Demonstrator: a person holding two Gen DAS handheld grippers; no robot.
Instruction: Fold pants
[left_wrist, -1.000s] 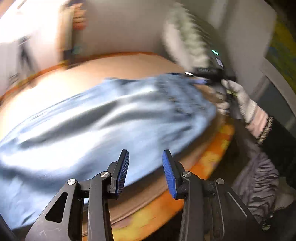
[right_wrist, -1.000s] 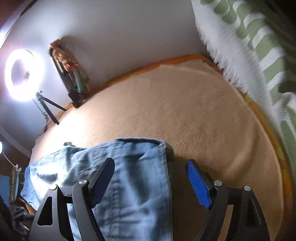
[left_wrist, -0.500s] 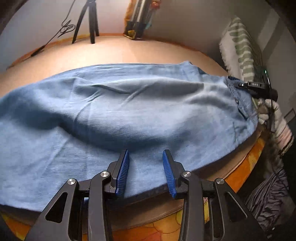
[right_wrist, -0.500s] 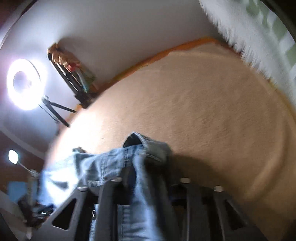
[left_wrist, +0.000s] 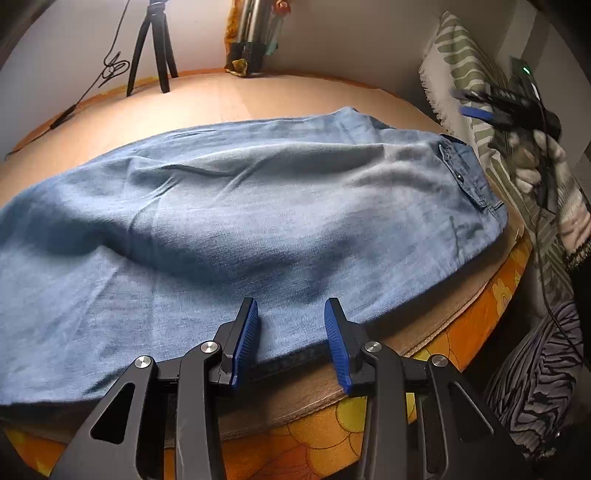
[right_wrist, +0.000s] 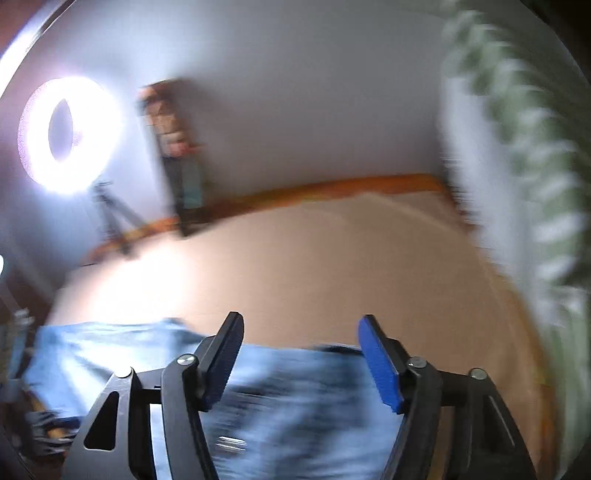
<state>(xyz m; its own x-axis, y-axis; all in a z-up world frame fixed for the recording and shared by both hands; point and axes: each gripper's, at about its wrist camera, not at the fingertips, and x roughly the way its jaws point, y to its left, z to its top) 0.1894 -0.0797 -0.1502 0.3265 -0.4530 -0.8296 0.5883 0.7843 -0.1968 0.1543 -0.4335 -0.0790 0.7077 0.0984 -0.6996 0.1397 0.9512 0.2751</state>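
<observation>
Right hand-held gripper (right_wrist: 299, 354) opening, empty, above pants (right_wrist: 295, 402)

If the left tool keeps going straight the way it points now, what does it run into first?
Most likely the jeans. The left tool points down at the denim near its front edge, with open jaws and nothing between them. Below the cloth lies the tan pad. How far off the cloth is stays unclear.

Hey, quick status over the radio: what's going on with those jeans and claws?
Left gripper open over the jeans' near edge. Right gripper just opened, nothing between its pads. Jeans flat on the bed. Nothing in the way.
</observation>
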